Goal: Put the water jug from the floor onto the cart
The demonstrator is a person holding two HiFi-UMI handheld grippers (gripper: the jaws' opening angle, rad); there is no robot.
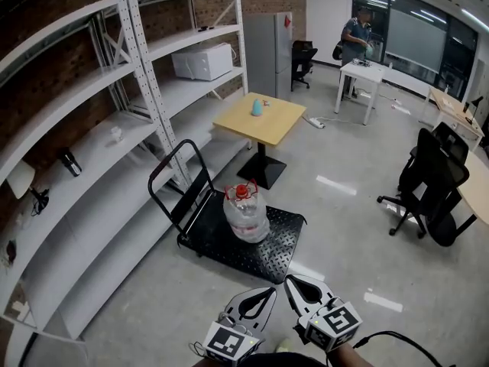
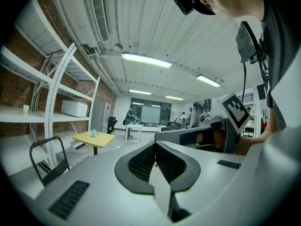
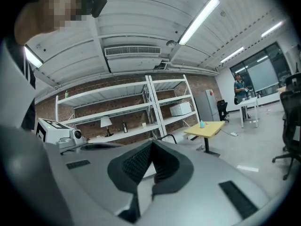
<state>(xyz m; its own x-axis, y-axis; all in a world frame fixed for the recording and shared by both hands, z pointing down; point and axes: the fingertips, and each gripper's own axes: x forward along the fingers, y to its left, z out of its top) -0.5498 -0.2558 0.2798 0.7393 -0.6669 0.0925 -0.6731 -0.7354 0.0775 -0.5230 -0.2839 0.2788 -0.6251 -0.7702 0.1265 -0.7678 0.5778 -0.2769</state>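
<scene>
The clear water jug (image 1: 246, 214) with a red cap stands upright on the black platform cart (image 1: 271, 254), whose handle (image 1: 174, 167) rises at its left end. Both grippers sit low in the head view, near the person and well short of the cart. My left gripper (image 1: 267, 292) is shut with nothing between its jaws; in the left gripper view its tips (image 2: 155, 144) meet. My right gripper (image 1: 290, 281) is beside it, also shut and empty, its tips (image 3: 151, 143) together in the right gripper view. The jug is hidden in both gripper views.
White shelving (image 1: 114, 128) runs along the left wall, with a microwave (image 1: 202, 61) on it. A yellow table (image 1: 260, 119) stands behind the cart. Black office chairs (image 1: 432, 182) are at the right. A person (image 1: 355, 35) stands by a white desk (image 1: 365, 72) at the back.
</scene>
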